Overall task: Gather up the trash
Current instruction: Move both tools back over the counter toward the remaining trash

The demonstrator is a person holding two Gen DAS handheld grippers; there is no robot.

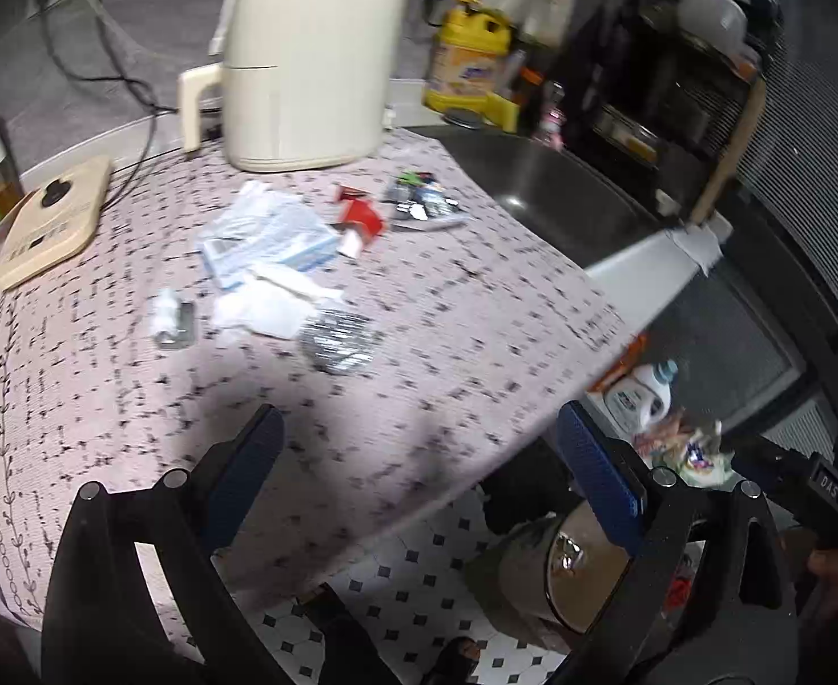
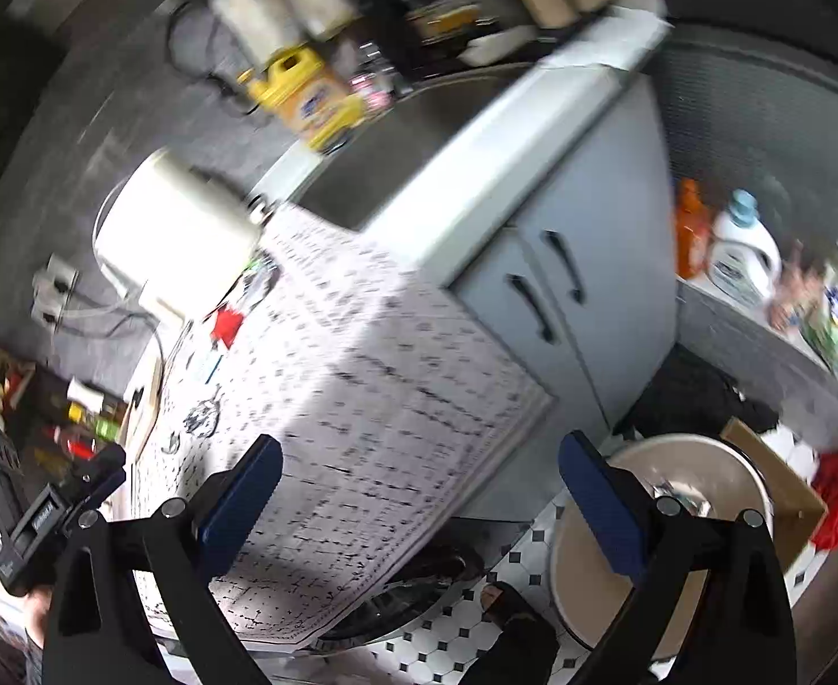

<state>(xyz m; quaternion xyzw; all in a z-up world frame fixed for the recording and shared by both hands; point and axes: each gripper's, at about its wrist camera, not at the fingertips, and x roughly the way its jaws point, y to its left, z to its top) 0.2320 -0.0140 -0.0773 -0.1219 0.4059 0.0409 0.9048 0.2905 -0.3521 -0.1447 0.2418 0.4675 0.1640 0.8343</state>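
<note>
White scraps (image 1: 273,299) and a foil piece (image 1: 336,339) lie mid-table, ahead of the left claw (image 1: 419,468), which is nearer. Both claws gape wide, empty; the right claw (image 2: 419,491) hangs beside the bin (image 2: 664,536), near the table's edge.
</note>
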